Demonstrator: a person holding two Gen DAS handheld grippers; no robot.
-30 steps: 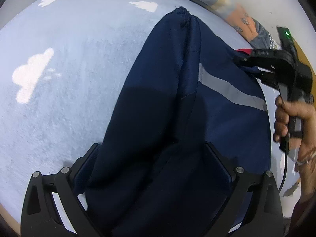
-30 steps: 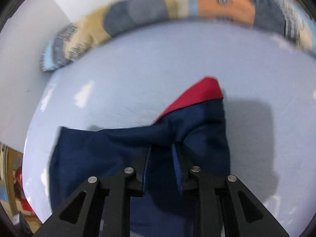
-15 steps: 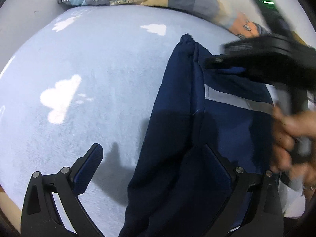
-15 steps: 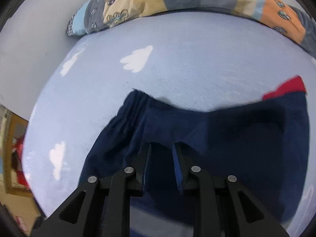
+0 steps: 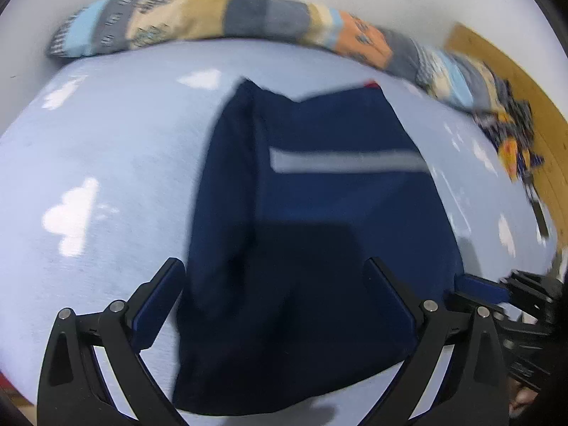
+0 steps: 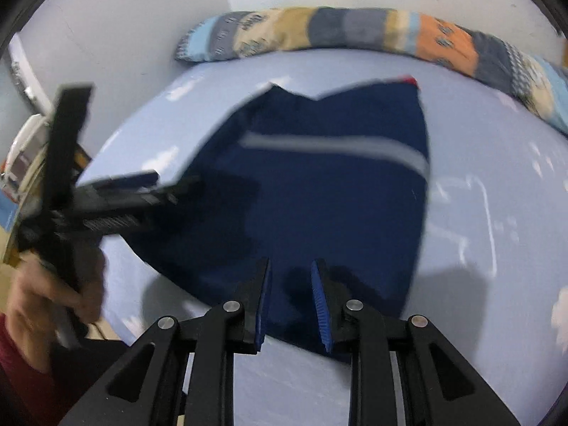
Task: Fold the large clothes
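A navy garment with a grey stripe and a bit of red trim lies folded flat on the light blue bed; it also shows in the right wrist view. My left gripper is open wide over the garment's near edge, holding nothing. My right gripper is open a little above the garment's near edge, empty. The left gripper shows in the right wrist view at the garment's left side. The right gripper's tip shows at the garment's right edge.
The bed sheet is light blue with white cloud prints. A long patchwork bolster lies along the far edge by the white wall. A wooden floor and a small colourful pile lie to the right.
The right gripper carried the garment's end over, let go of the cloth and drew back. The left gripper pulled back too. The garment now lies folded flat.
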